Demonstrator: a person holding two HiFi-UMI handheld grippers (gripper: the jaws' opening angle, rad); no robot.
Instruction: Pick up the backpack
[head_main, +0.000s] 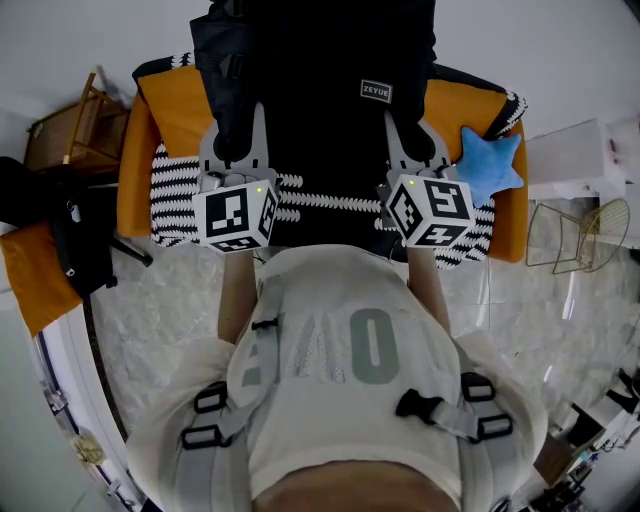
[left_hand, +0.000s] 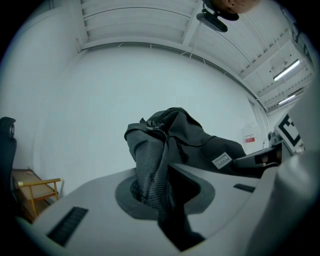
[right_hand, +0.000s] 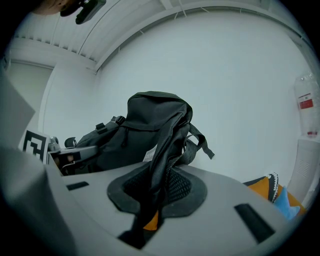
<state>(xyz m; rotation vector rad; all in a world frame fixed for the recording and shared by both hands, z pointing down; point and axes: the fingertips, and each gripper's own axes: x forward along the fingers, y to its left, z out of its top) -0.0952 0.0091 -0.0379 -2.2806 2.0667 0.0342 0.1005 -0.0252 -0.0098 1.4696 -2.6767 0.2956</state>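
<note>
Left tongs (head_main: 236, 150), right tongs (head_main: 410, 150) each pinch a backpack (head_main: 320, 60) shoulder strap (left_hand: 150, 170); mesh may slip, dropping it.

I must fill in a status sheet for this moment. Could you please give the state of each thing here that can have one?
backpack: held by two straps, over the orange cushion.
left gripper: shut on a mesh strap of the backpack.
right gripper: shut on another strap of it.
star toy: lying on the cushion's edge, untouched.
</note>
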